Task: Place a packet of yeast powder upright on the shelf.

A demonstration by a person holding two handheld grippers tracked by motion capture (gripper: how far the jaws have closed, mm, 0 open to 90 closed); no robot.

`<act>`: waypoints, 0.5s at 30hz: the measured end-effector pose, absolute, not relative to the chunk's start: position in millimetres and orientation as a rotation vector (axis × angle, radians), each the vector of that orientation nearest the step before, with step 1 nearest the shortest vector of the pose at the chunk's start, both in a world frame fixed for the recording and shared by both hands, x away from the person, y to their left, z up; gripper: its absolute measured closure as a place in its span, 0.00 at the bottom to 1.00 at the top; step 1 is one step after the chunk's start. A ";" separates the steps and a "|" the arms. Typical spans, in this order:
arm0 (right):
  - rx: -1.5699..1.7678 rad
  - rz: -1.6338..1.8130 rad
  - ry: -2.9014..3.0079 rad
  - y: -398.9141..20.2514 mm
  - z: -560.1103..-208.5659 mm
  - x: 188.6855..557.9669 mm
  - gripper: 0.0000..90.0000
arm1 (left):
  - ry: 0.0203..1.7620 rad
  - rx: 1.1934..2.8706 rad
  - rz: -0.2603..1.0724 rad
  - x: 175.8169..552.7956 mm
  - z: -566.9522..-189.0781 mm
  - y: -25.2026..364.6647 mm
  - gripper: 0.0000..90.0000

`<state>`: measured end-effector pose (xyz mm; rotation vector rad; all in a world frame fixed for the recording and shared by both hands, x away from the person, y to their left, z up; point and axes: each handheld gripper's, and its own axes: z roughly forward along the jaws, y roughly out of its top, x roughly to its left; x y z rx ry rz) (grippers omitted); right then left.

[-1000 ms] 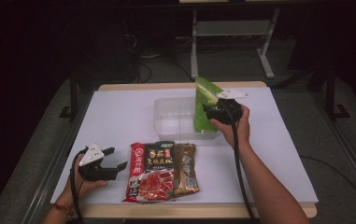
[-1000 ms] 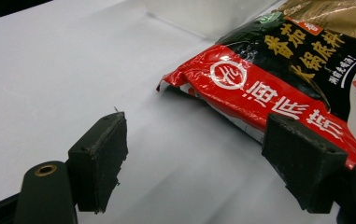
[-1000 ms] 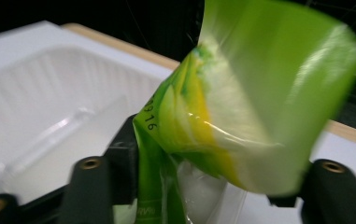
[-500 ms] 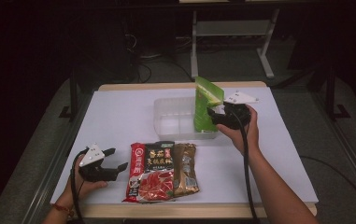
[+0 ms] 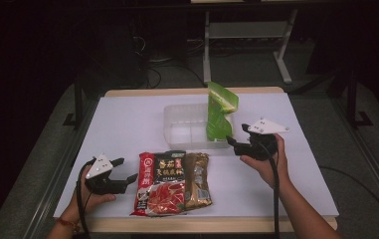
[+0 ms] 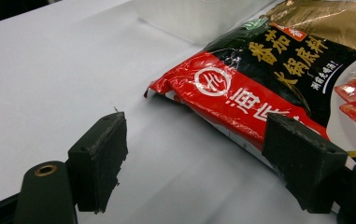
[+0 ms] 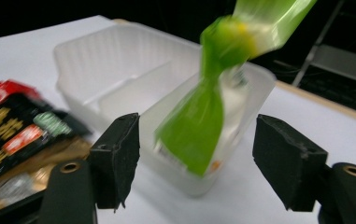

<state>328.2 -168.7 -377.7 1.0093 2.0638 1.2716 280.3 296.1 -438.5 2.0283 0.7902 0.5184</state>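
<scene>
Your left gripper (image 5: 127, 178) sat at the near left of the table (image 5: 127, 119), jaws spread with nothing between them. Just beyond its tips lay the red and black sauce packet (image 5: 164, 181), flat on the white surface; in the left gripper view the packet's near corner (image 6: 166, 91) rested ahead of the gap and its red edge ran behind one jaw, clear of the pads. A gold packet (image 5: 199, 179) lay against the far side of the red one, partly under it.

Your right gripper (image 5: 231, 142) was at the right centre of the table, jaws released; they had just been opening, and no pad pressed on anything. Ahead of those jaws, apart from them, the green pouch (image 7: 203, 107) stood tilted in the near right end of the clear plastic bin (image 7: 101, 60), its lower end inside the wall and its top leaning out above the rim. In the high view the pouch (image 5: 219, 112) rose just beyond your right gripper's tips, at the bin's (image 5: 182, 124) right end. Whether the pouch rested on the bin's floor, I could not tell.

Beyond the far edge of the table stood a white metal frame (image 5: 246, 30) in dim light.
</scene>
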 end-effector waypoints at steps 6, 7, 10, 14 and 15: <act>1.023 1.301 2.175 -163.0 -393.9 317.9 0.31 | 0.771 2.026 0.531 277.5 -436.0 294.6 0.24; 1.023 1.297 2.187 -160.7 -396.1 317.3 0.31 | 0.768 2.022 0.528 277.1 -435.9 294.7 0.24; 1.029 1.312 2.233 -153.8 -403.7 318.2 0.31 | 0.758 2.028 0.528 276.3 -435.7 293.9 0.24; 1.032 1.326 2.307 -141.3 -414.5 320.2 0.30 | 0.755 2.031 0.526 276.0 -436.2 293.5 0.24; 1.029 1.328 2.322 -137.8 -416.7 320.6 0.30 | 0.750 2.031 0.524 275.9 -436.0 294.0 0.24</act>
